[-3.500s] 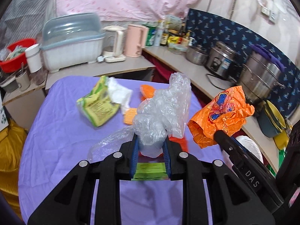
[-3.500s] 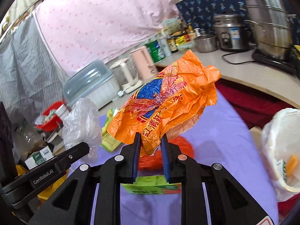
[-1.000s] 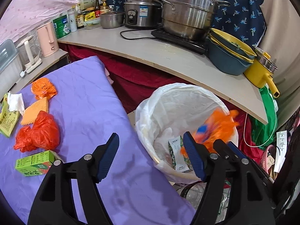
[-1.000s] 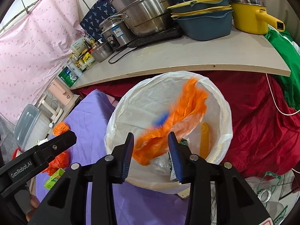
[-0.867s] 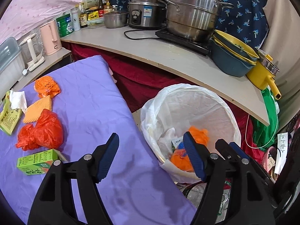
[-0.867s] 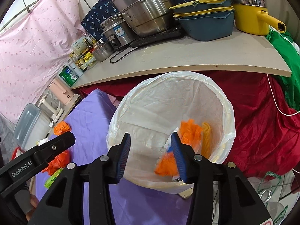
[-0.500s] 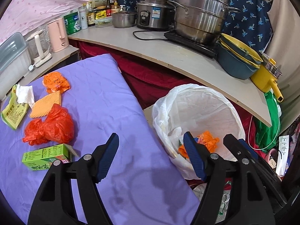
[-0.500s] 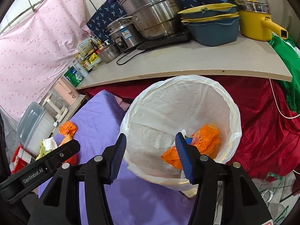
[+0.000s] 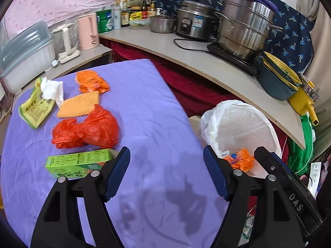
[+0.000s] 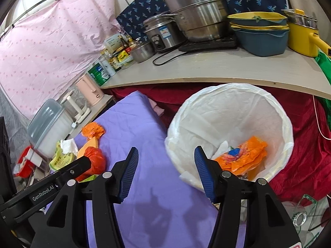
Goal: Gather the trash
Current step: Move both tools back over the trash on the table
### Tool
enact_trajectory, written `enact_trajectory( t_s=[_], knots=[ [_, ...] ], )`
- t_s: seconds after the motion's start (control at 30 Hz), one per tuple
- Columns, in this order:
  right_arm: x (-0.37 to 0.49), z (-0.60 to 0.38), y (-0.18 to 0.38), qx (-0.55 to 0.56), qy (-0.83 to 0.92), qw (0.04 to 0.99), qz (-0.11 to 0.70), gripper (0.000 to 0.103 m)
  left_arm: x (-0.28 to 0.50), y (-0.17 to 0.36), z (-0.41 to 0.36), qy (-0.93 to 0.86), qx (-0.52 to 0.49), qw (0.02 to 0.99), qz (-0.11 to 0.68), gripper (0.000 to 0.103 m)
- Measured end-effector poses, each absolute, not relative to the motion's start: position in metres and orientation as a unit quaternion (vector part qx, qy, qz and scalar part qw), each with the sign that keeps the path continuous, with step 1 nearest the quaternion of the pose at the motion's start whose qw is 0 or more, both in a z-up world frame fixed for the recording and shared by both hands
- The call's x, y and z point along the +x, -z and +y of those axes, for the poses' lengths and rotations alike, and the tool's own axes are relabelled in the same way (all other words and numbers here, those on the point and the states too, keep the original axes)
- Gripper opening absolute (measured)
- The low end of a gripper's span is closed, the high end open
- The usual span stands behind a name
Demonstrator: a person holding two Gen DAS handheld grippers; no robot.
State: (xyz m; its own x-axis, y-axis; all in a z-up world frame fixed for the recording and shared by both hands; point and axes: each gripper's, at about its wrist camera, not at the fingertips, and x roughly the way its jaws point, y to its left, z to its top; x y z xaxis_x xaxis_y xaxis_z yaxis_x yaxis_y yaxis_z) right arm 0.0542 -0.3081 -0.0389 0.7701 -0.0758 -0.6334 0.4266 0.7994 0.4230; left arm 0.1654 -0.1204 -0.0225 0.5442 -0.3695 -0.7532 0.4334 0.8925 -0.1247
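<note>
My left gripper stands open and empty over the purple table. Left of it lie a green box, a red plastic bag, a flat orange packet, a crumpled orange wrapper, a yellow-green packet and a white tissue. My right gripper hovers at the table's edge, its jaws opening with nothing between them. To its right stands the white-lined trash bin, and inside it lies the orange wrapper.
A curved counter behind the bin carries a steel steamer, a rice cooker, blue bowls and a yellow pot. Red cloth hangs under it. A pink kettle and a dish box stand beyond the table.
The orange wrapper dropped from my right gripper into the bin and that gripper's jaws widened. Both grippers have swung from over the bin back toward the table. The left no longer holds clear plastic.
</note>
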Motion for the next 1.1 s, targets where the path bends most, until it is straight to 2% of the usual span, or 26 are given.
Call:
enact_trajectory(
  t_s=[0.93, 1.03, 1.1],
  knots=[
    [0.142, -0.179, 0.042, 0.218, 0.029, 0.905, 0.365, 0.055, 0.217, 0.045, 0.048, 0.097, -0.042, 0.891, 0.441, 0.07],
    [0.154, -0.169, 0.044, 0.218, 0.022, 0.904, 0.366, 0.063, 0.225, 0.049, 0.067, 0.082, -0.051, 0.89, 0.445, 0.07],
    [0.162, -0.163, 0.046, 0.215, 0.019, 0.905, 0.367, 0.064, 0.231, 0.052, 0.081, 0.071, -0.057, 0.89, 0.447, 0.07]
  ],
)
